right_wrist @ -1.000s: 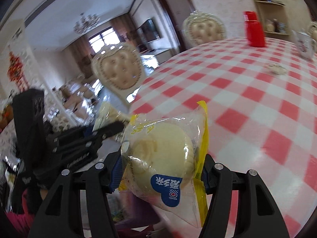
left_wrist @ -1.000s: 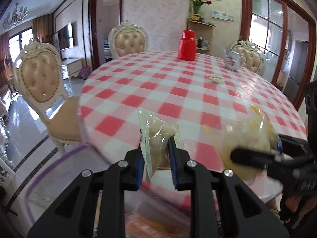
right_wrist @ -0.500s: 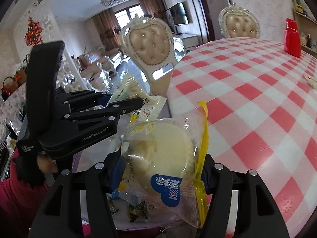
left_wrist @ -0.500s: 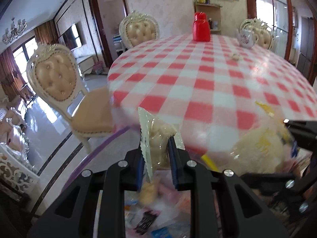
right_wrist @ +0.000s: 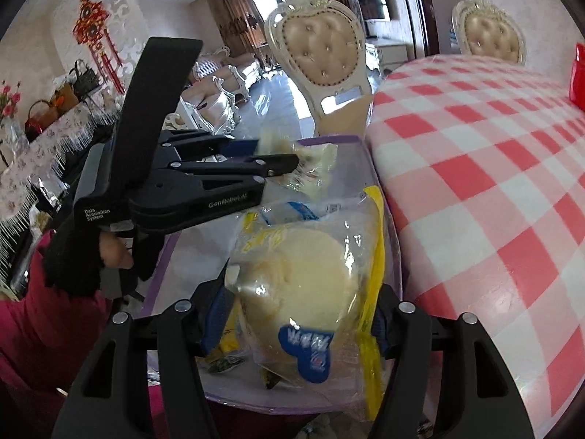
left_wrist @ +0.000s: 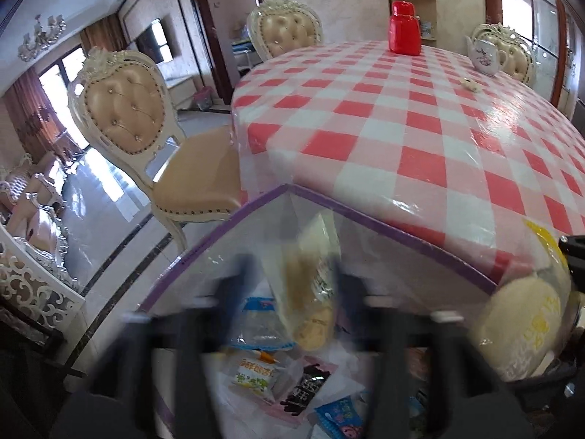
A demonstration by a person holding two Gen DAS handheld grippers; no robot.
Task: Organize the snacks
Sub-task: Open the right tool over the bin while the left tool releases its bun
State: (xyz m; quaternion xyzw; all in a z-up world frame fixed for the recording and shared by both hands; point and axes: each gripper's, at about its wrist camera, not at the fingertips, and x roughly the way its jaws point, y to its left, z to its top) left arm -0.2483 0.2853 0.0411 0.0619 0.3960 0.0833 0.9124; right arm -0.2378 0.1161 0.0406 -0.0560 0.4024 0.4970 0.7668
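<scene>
My right gripper (right_wrist: 296, 323) clamps one bun packet (right_wrist: 310, 289) at lower centre, above the purple-rimmed clear bag (right_wrist: 369, 168). My left gripper (left_wrist: 298, 292), blurred, has its fingers apart around one biscuit packet (left_wrist: 310, 292). Two chairs (left_wrist: 146, 128) stand beside the checked table (left_wrist: 420, 128).

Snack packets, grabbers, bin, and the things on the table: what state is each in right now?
Left gripper: blurred in its own view; fingers look apart, grip unclear.
Small snack packet: between the left fingers, above the bin.
Right gripper: shut on the bun packet.
Bun packet: sealed, held over the bin.
Clear bin: open-topped, holds loose snacks.
Red jug: upright, lid on.
Teapot: upright.
</scene>
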